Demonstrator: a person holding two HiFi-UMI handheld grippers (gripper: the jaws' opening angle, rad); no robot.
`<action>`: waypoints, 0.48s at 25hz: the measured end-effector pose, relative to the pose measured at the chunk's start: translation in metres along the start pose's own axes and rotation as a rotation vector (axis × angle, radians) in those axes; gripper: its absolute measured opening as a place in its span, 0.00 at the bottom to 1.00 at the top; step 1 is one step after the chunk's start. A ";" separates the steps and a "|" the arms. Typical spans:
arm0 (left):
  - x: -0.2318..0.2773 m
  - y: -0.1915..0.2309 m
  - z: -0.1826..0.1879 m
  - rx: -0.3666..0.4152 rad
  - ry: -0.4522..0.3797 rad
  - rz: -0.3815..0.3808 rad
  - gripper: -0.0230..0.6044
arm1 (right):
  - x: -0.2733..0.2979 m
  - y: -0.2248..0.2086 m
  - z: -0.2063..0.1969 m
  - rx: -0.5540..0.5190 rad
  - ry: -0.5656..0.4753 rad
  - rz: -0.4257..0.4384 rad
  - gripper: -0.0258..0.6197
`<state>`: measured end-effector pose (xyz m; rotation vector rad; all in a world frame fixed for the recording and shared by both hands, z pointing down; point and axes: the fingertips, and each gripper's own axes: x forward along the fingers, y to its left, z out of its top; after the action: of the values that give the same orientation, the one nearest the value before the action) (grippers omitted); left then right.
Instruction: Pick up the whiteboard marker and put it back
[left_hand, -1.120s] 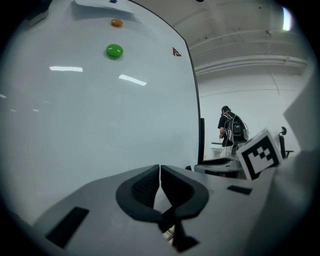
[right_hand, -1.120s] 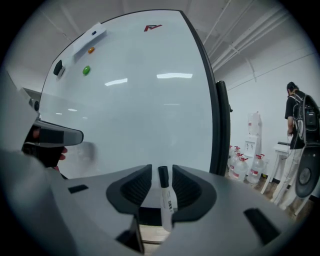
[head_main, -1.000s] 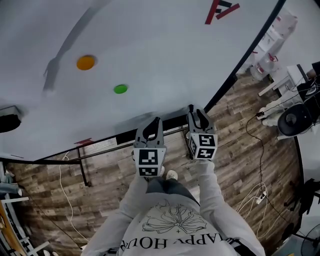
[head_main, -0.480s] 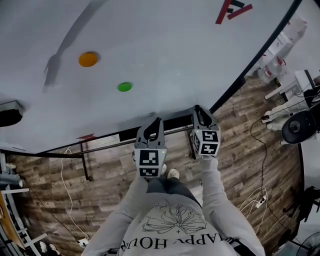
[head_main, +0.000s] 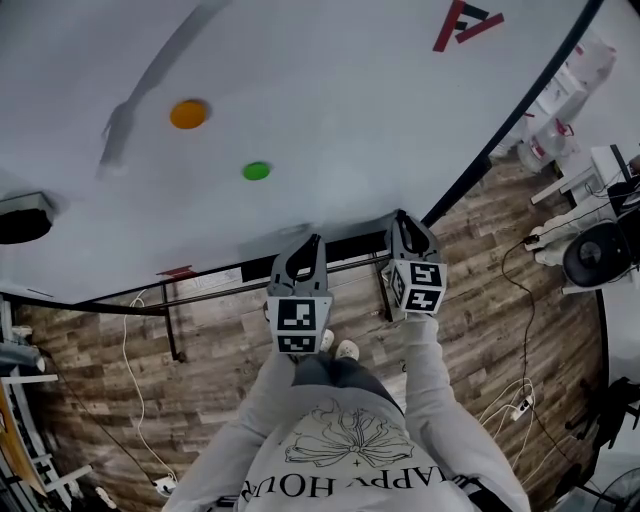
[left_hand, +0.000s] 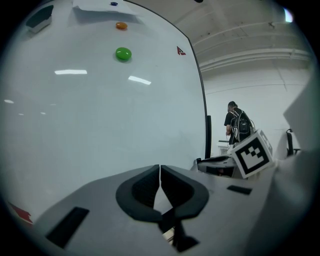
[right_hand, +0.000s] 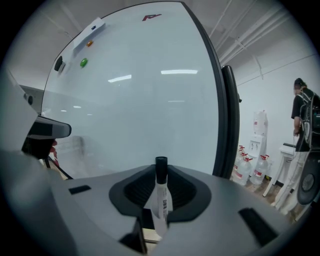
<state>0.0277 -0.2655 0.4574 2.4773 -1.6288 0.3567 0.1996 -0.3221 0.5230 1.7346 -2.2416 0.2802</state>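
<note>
- Two grippers show in the head view. The left gripper (head_main: 308, 250) and the right gripper (head_main: 403, 225) point side by side at the lower edge of a whiteboard (head_main: 330, 90).
- Head view, surface: the whiteboard is smooth, white and glossy. A round orange magnet (head_main: 188, 114) and a round green magnet (head_main: 256, 171) sit on it, well apart from both grippers.
- Head view, room: the floor (head_main: 470, 320) is laid in wood-grain planks, brown and grey.
- Left gripper view: the jaws are together, with the ribbed black pads meeting tip to tip and nothing between them. The board fills the left of the view. A person (left_hand: 237, 125) wearing a backpack stands beyond its right edge, in front of a white wall.
- Right gripper view: the marker (right_hand: 162, 200) stands upright between the jaws, which have just been closing. The ribbed pads bear on its white barrel from both sides, and its black cap rises above them toward the board.
- Right gripper view, room: a curved black frame (right_hand: 228, 125) borders the board. Clear water bottles (right_hand: 252, 170) stand on the floor by the wall to the right.
</note>
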 end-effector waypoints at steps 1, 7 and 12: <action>0.000 0.000 0.002 0.002 -0.004 0.000 0.05 | -0.003 -0.002 0.004 0.005 -0.010 -0.005 0.15; -0.002 -0.005 0.012 0.002 -0.029 -0.010 0.05 | -0.024 -0.013 0.029 0.018 -0.074 -0.040 0.15; -0.007 -0.013 0.024 0.009 -0.057 -0.027 0.05 | -0.048 -0.015 0.054 0.012 -0.134 -0.056 0.15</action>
<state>0.0400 -0.2601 0.4325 2.5362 -1.6167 0.2930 0.2195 -0.3000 0.4557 1.8706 -2.2819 0.1706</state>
